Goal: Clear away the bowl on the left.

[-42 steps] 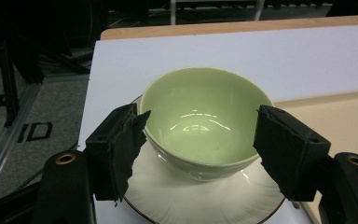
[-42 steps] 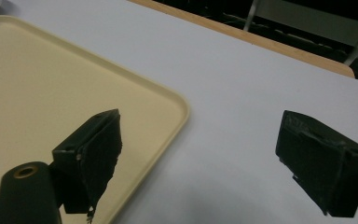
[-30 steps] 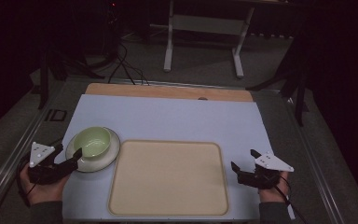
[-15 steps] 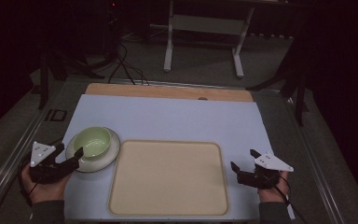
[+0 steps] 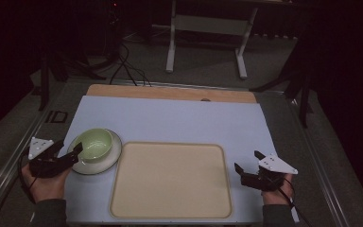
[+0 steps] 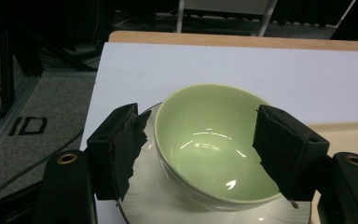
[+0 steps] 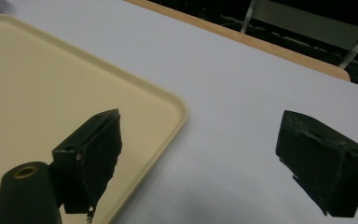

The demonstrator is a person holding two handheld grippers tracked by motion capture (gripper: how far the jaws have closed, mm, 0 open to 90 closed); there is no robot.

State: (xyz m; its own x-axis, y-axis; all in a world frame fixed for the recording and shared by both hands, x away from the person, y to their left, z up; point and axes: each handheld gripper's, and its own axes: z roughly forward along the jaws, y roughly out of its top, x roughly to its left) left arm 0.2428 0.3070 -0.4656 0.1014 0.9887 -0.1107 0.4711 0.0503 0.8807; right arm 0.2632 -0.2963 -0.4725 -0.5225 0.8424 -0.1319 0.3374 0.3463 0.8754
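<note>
Left tongs [image 5: 70,151] stand spread around the green bowl [image 5: 93,144] on its white plate [image 5: 105,161], near-left on the desk [image 5: 179,118]; the beige tray [image 5: 170,182] lies just right. Right tongs [image 5: 248,164] gape beside the tray's right edge.

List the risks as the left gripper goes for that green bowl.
1. The green bowl sits on a white plate; a grip on its rim could tilt it or drag the plate along.
2. The left gripper stands open around the wide bowl; the smooth glazed wall may slip out as the jaws close.
3. The plate lies beside the tray; a low lift might clip its raised edge.
</note>
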